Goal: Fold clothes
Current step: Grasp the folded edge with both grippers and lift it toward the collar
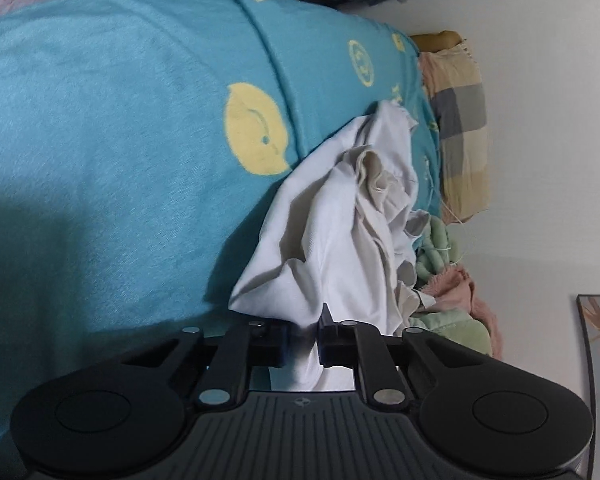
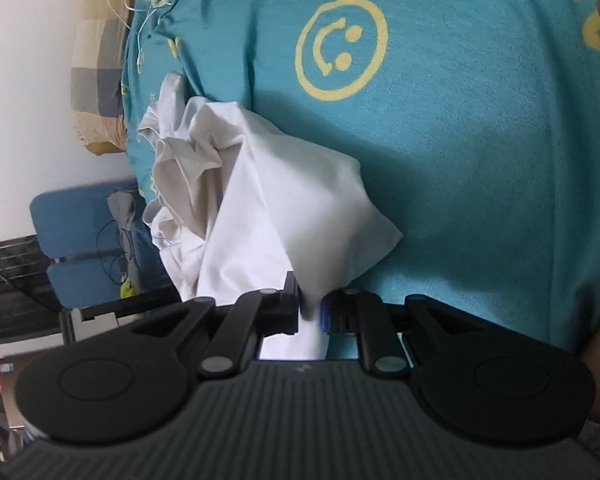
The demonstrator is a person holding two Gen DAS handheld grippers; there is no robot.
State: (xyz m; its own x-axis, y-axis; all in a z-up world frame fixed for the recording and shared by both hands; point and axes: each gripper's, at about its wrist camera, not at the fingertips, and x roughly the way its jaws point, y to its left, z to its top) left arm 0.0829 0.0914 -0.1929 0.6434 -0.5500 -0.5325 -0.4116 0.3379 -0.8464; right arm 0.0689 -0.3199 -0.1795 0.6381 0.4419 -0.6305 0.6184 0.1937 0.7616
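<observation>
A crumpled white garment (image 1: pixel 332 216) (image 2: pixel 260 184) is clamped by both the left tongs (image 1: pixel 303 338) and the right tongs (image 2: pixel 311 308), above a teal smiley-print bedspread (image 1: pixel 100 140) (image 2: pixel 480 160).

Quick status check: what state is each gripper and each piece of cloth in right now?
Left gripper: shut on white garment.
Right gripper: shut on white garment.
White garment: crumpled, unfolded, pinched at two points.
Blue bedspread: spread flat under the garment.
Green and pink clothes: heaped, unfolded.
</observation>
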